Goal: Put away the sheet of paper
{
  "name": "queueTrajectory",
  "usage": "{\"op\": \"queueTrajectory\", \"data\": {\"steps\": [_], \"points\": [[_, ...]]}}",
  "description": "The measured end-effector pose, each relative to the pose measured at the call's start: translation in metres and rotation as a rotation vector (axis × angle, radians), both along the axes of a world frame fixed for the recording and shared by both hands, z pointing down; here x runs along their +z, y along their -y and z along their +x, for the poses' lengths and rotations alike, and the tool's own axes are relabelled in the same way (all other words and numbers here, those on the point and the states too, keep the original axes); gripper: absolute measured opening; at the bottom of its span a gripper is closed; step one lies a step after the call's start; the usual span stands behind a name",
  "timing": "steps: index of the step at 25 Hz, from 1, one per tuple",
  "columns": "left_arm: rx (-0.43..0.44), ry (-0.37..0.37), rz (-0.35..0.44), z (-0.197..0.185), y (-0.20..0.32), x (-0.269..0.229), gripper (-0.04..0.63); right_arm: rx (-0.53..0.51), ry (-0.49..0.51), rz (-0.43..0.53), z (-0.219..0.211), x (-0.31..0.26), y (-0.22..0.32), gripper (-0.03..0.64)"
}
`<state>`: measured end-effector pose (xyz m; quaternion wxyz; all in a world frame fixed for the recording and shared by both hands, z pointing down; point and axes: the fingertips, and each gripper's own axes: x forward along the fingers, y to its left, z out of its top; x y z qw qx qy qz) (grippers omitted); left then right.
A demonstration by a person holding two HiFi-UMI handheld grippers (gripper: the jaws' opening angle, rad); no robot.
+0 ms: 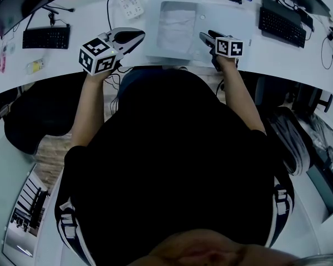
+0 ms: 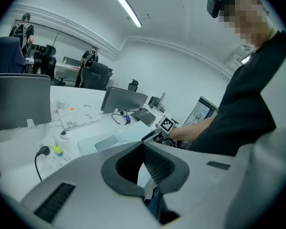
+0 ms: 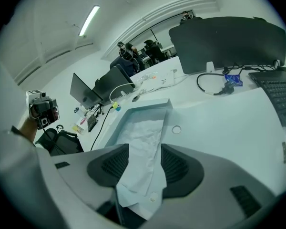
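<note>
A crumpled white sheet of paper (image 1: 177,24) lies inside a clear plastic folder (image 1: 216,15) on the white desk. In the right gripper view the paper (image 3: 145,132) runs from the folder (image 3: 150,108) back between my jaws, and its near end lies in the throat. My right gripper (image 3: 144,152) is open, with its pads (image 3: 181,163) well apart on either side of the sheet. In the head view the right gripper (image 1: 203,36) is at the folder's right side. My left gripper (image 1: 139,35) hovers just left of the folder, shut and empty (image 2: 143,145).
A power strip (image 1: 130,3) with a black cable lies behind the left gripper. Keyboards sit far left (image 1: 46,37) and far right (image 1: 282,25). Monitors (image 3: 229,39) stand behind the folder. The desk's curved front edge (image 1: 166,68) runs just under both grippers.
</note>
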<state>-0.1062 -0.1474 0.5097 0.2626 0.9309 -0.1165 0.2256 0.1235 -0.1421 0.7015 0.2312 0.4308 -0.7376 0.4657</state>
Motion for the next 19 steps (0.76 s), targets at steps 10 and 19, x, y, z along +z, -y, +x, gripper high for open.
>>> {"op": "queueTrajectory", "data": {"steps": [10,19], "points": [[-0.002,0.004,0.024,0.002,-0.011,-0.012,0.021,-0.038,-0.007,0.041,-0.001,-0.022,-0.01,0.212],[0.009,0.009,0.029,0.013,-0.038,-0.019,0.021,-0.071,-0.02,0.055,0.007,-0.037,-0.034,0.19]]}}
